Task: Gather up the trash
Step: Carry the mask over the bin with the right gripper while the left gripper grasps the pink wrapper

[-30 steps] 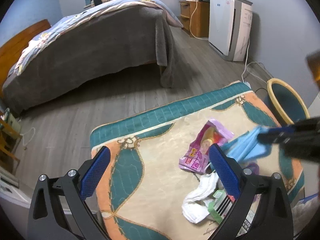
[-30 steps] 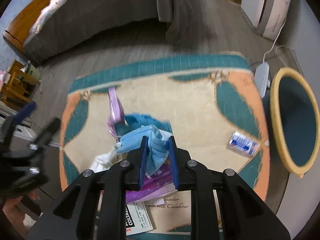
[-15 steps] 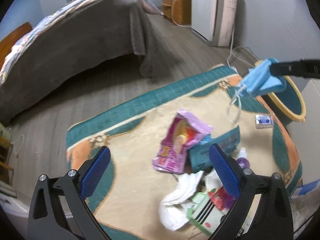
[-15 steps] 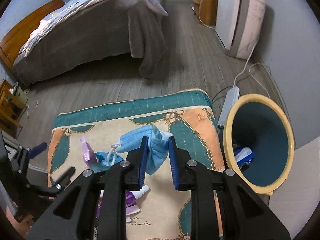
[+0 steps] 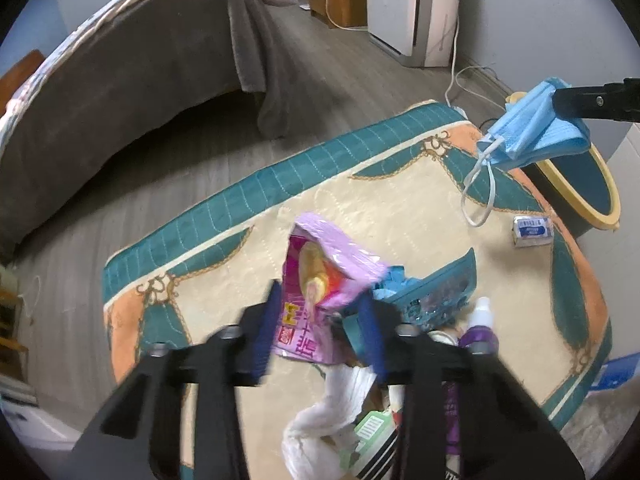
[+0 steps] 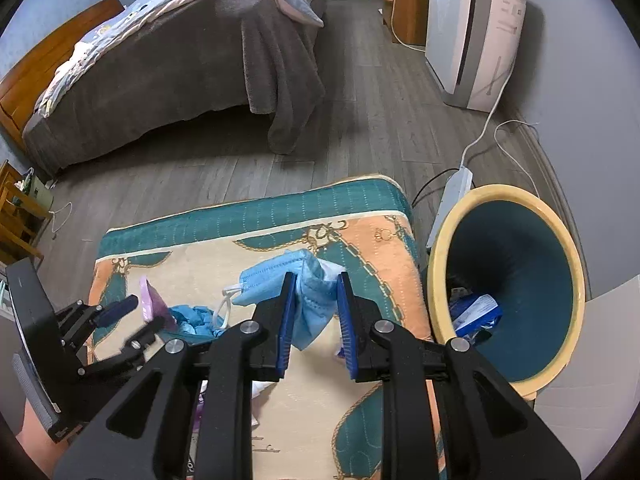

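Note:
My right gripper (image 6: 315, 322) is shut on a blue face mask (image 6: 308, 300) and holds it in the air left of the yellow-rimmed teal bin (image 6: 440, 280). The mask (image 5: 532, 132) hangs above the patterned mat (image 5: 380, 200) with its ear loop dangling. My left gripper (image 5: 320, 328) has its jaws partly closed around a pink snack wrapper (image 5: 320, 280) on the mat; whether they grip it is unclear. A teal packet (image 5: 440, 288), a white tissue (image 5: 320, 420), a purple bottle (image 5: 480, 328) and a small white carton (image 5: 532, 230) lie on the mat.
A bed with a grey cover (image 6: 180, 80) stands beyond the mat. A white appliance (image 6: 472, 32) and a power strip (image 6: 452, 196) with cables sit by the right wall. Blue trash (image 6: 476, 314) lies inside the bin.
My right gripper lifted the mask off the pile and carried it right, up to the bin. My left gripper moved down to the pink wrapper and its jaws narrowed around it.

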A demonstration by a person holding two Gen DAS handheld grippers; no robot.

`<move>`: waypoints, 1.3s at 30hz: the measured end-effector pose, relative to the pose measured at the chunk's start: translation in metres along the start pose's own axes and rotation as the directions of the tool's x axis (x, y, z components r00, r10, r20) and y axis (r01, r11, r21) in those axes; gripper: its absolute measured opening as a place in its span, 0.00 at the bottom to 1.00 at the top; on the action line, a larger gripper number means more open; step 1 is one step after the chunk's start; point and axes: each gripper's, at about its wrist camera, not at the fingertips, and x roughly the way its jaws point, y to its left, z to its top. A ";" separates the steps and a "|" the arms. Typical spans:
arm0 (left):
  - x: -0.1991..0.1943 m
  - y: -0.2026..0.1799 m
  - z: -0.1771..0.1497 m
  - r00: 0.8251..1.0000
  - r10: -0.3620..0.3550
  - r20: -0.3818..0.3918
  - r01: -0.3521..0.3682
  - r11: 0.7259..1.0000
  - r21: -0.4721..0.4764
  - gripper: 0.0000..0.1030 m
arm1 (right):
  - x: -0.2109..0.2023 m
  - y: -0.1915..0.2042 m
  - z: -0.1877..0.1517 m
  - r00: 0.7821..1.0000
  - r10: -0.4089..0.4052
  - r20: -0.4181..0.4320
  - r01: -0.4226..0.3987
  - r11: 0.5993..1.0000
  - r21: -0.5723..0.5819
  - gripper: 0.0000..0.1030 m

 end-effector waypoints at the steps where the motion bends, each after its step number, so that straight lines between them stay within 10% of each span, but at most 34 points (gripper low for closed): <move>1: -0.001 0.001 0.001 1.000 0.004 0.006 -0.004 1.000 0.001 0.19 | 0.000 -0.002 0.000 1.000 0.001 0.001 -0.001 1.000 0.002 0.19; 18: -0.088 0.009 0.038 0.953 0.038 0.301 -0.019 0.998 -0.066 0.12 | -0.031 -0.029 0.008 0.996 0.018 0.088 -0.022 0.999 0.046 0.19; 39: -0.104 -0.085 0.068 0.922 -0.150 0.356 0.132 0.988 0.074 0.12 | -0.060 -0.123 -0.001 0.987 -0.078 0.142 0.056 0.987 0.151 0.19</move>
